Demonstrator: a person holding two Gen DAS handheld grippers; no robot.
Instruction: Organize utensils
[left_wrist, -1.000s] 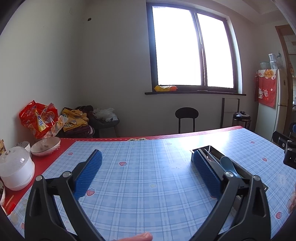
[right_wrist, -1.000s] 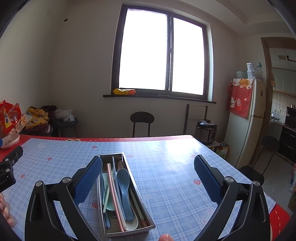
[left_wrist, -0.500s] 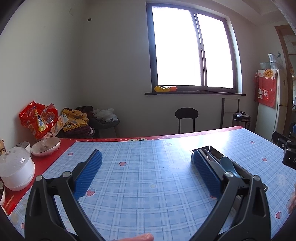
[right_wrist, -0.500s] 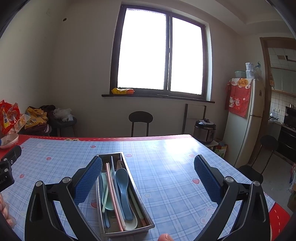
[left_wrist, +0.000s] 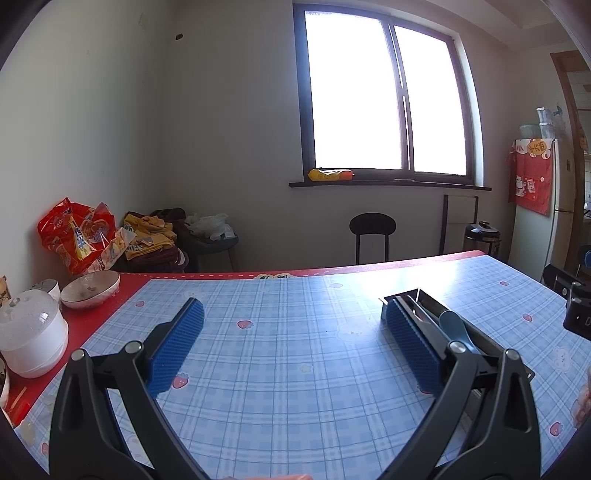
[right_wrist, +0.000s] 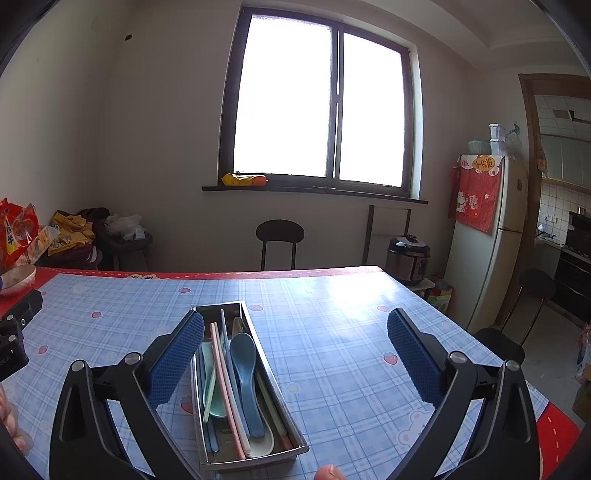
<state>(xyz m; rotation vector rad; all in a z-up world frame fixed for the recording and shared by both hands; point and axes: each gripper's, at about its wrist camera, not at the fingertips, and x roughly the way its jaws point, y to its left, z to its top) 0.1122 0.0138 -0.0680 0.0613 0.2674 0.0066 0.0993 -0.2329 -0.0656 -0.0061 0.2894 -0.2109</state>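
Note:
A long metal utensil tray lies on the blue checked tablecloth. It holds a blue spoon, a pink chopstick, a mint spoon, a white spoon and other chopsticks. My right gripper is open and empty, its left finger beside the tray's left wall. In the left wrist view the tray sits behind the right finger of my left gripper, which is open and empty above the cloth.
A white lidded pot, a bowl and red snack bags stand at the table's left edge. A black stool, a rice cooker and a fridge stand beyond the table.

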